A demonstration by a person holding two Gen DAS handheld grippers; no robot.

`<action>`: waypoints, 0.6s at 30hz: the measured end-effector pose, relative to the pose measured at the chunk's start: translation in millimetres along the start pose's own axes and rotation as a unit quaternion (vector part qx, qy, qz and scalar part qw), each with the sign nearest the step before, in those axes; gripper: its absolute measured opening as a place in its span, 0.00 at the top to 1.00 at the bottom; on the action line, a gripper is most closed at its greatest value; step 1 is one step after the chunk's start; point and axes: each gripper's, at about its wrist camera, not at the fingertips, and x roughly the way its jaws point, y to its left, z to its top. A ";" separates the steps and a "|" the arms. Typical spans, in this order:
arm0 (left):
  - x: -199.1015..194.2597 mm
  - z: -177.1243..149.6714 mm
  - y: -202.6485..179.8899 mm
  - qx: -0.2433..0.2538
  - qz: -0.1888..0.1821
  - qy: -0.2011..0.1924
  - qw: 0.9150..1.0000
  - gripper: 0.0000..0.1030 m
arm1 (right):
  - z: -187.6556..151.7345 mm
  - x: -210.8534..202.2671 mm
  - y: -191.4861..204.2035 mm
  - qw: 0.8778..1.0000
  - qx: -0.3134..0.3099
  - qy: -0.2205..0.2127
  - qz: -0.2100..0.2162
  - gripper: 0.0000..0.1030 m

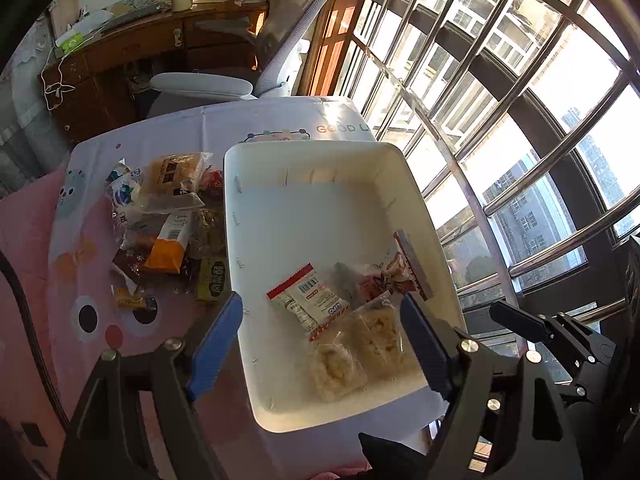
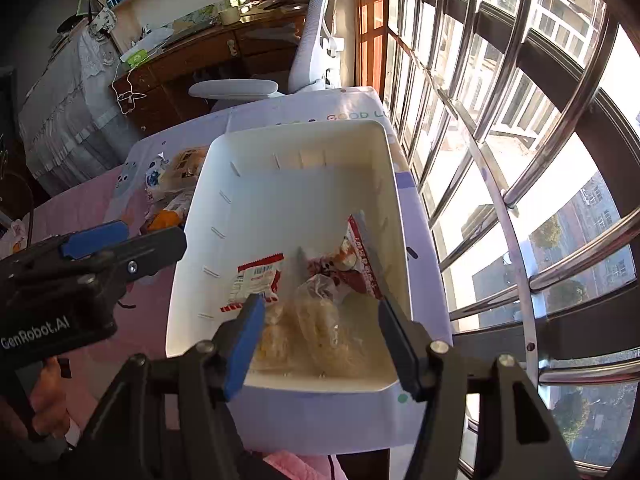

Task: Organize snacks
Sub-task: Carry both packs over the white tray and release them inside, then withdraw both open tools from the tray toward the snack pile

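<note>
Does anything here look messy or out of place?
Yes: a jumbled heap of snack packets lies on the tablecloth beside the white bin, overlapping at all angles. Inside the bin, a red-and-white packet leans tilted against the wall rather than lying flat.

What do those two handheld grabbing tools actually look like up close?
Both are black, angular frames with silver bolt heads. The left gripper and right gripper each have two flat fingers; blue ridged pads line their inner faces. Seen from the right wrist camera, the left tool's boxy black body carries white lettering, "GenRobot.AI". A black cable trails beside the left one. No sleeve shows.
</note>
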 end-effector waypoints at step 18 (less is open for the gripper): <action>-16.6 -5.1 33.9 -0.037 0.028 -0.011 0.999 0.20 | 7.7 2.3 35.9 0.999 -0.038 0.017 0.002 0.42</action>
